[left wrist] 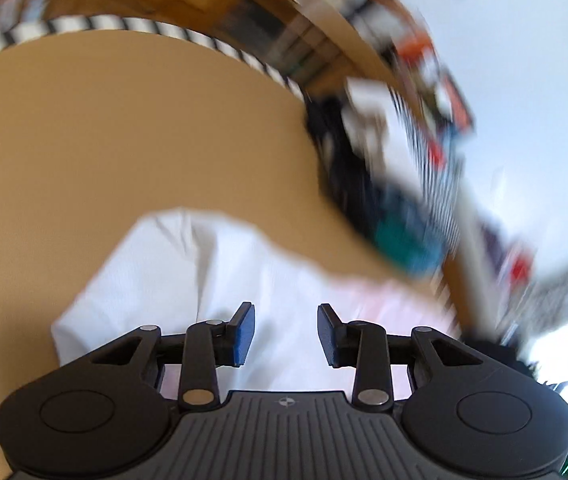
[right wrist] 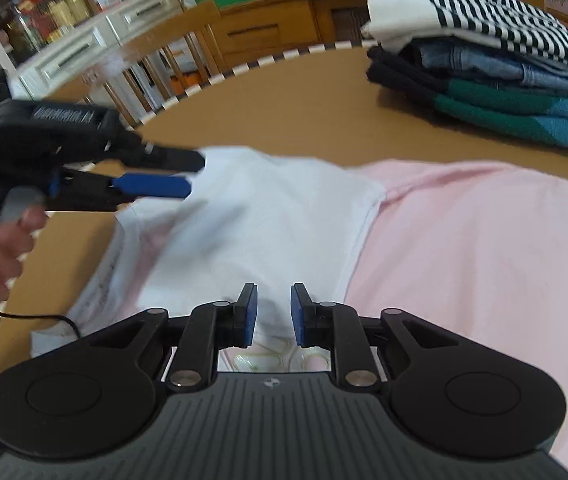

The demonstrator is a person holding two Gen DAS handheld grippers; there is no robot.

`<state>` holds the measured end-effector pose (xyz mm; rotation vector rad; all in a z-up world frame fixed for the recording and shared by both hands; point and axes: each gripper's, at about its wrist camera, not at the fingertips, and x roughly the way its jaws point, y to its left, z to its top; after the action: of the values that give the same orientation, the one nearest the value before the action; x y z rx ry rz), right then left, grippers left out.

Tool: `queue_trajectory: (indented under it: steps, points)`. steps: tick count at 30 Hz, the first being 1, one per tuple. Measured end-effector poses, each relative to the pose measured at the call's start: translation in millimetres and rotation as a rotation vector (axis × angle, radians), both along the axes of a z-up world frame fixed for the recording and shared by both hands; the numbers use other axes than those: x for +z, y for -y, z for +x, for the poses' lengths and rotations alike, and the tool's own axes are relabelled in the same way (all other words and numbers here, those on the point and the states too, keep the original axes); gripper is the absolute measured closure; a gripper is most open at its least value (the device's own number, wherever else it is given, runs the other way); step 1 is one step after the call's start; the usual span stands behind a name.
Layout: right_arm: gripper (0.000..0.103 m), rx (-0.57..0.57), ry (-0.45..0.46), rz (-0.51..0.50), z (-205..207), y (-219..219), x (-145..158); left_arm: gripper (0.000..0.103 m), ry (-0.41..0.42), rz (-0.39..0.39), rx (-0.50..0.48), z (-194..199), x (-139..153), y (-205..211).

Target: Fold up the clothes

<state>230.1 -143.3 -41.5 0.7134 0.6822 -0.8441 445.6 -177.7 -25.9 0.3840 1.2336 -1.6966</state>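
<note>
A pink shirt [right wrist: 463, 240] with a white sleeve [right wrist: 268, 224] lies spread on the tan table [right wrist: 291, 100]. In the right wrist view my right gripper [right wrist: 274, 316] hovers open over the white sleeve near its hem, holding nothing. My left gripper [right wrist: 194, 176] comes in from the left, open, its tips at the sleeve's far left corner. In the left wrist view the left gripper [left wrist: 285, 334] is open above the white cloth [left wrist: 188, 272], with the view blurred by motion.
A stack of folded clothes [right wrist: 495, 76], striped on top, then denim, then teal, sits at the table's far right; it shows blurred in the left wrist view [left wrist: 399, 220]. A wooden chair [right wrist: 172, 40] and cabinets with shelves stand behind the table.
</note>
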Motion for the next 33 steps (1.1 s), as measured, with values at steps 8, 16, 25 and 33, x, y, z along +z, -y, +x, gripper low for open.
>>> queue_trajectory:
  steps: [8,16,25,33]
  points:
    - [0.064,-0.073,-0.025,-0.15,8.9,-16.8,26.8,0.058,0.286,-0.149,-0.182,-38.6,16.0,-65.1]
    - [0.071,-0.025,-0.21,-0.133,38.6,-29.7,11.2,0.061,0.4,-0.138,-0.156,-34.5,17.1,-99.7]
    - [0.055,-0.35,0.065,-0.125,-58.6,-158.5,58.3,0.043,0.301,-0.179,-0.128,3.1,54.6,-206.6]
    - [0.057,-0.584,0.064,-0.017,-118.6,-258.7,29.5,0.042,0.258,-0.096,-0.108,7.3,33.7,-259.6]
